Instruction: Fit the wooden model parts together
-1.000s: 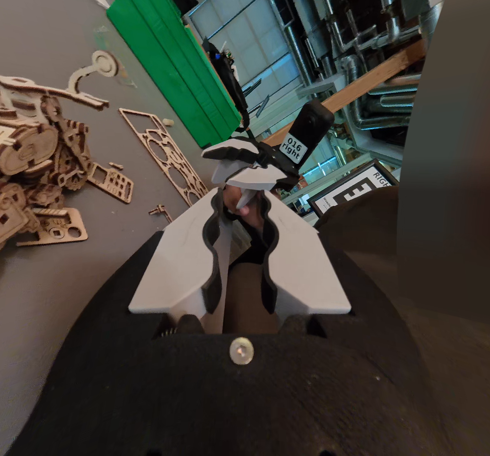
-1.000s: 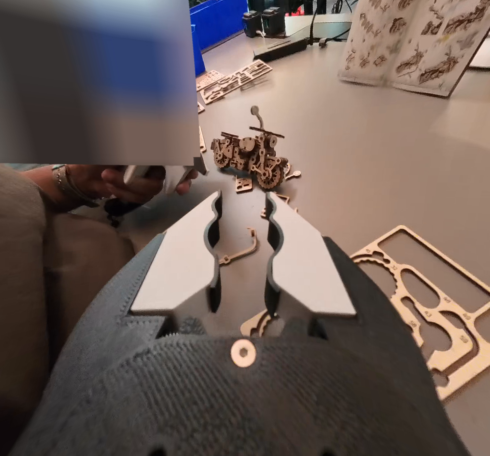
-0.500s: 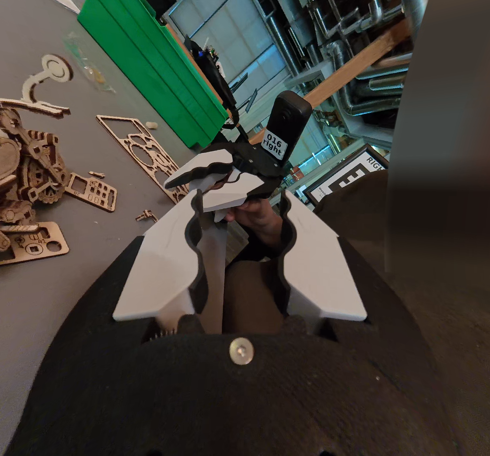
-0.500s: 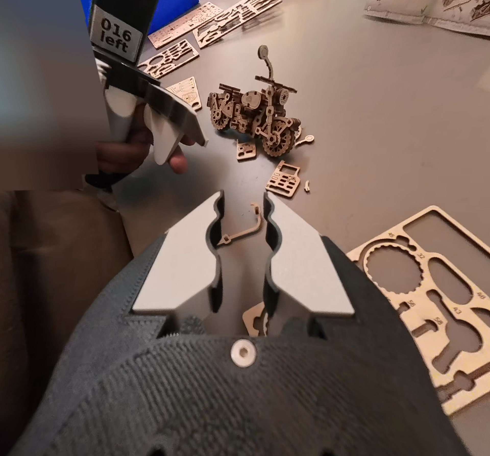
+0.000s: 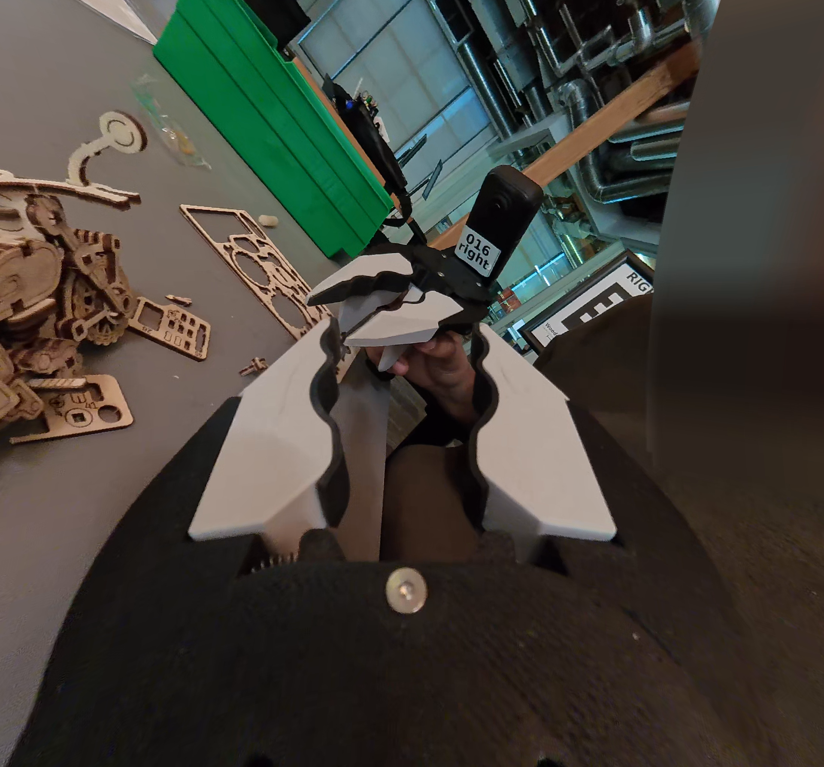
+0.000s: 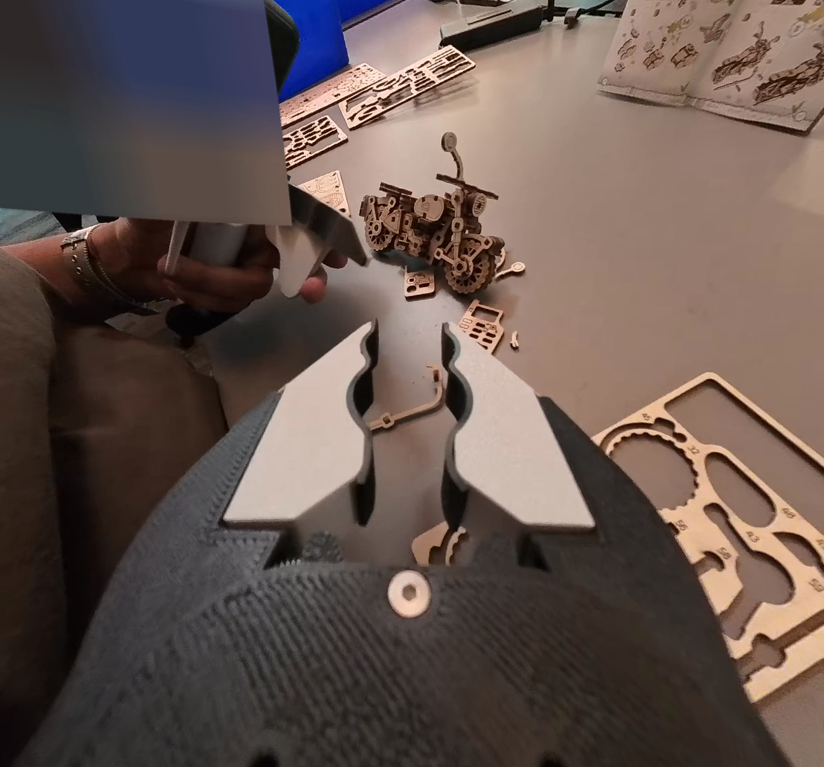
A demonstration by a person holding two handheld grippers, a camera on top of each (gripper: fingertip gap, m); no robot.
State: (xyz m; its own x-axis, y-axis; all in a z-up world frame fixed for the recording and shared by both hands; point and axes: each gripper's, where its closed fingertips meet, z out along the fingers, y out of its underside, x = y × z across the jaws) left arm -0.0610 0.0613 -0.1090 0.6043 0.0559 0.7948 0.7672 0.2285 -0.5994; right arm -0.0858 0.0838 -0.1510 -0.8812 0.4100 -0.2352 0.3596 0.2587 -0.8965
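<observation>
The wooden motorcycle model [image 6: 428,228] stands upright on the grey table [image 6: 624,255]; it also shows at the left edge of the left wrist view [image 5: 44,277]. My right gripper [image 6: 410,329] is open and empty, held above a thin curved wooden part [image 6: 408,411] that lies on the table. My left gripper [image 5: 405,335] is open and empty, off the table's near edge, pointing at the right gripper [image 5: 356,309]. In the right wrist view the left gripper [image 6: 330,237] is held in a hand left of the model.
Small part cards [image 6: 484,329] [image 6: 419,282] lie by the model. A punched-out wooden sheet [image 6: 713,500] lies at the right, more part sheets [image 6: 401,86] and an instruction sheet [image 6: 735,32] at the back. A green bin [image 5: 267,112] stands behind the table.
My left gripper's jaws have opened wider and its view has swung a little. My right gripper has stayed open over the thin curved part, shifting only slightly.
</observation>
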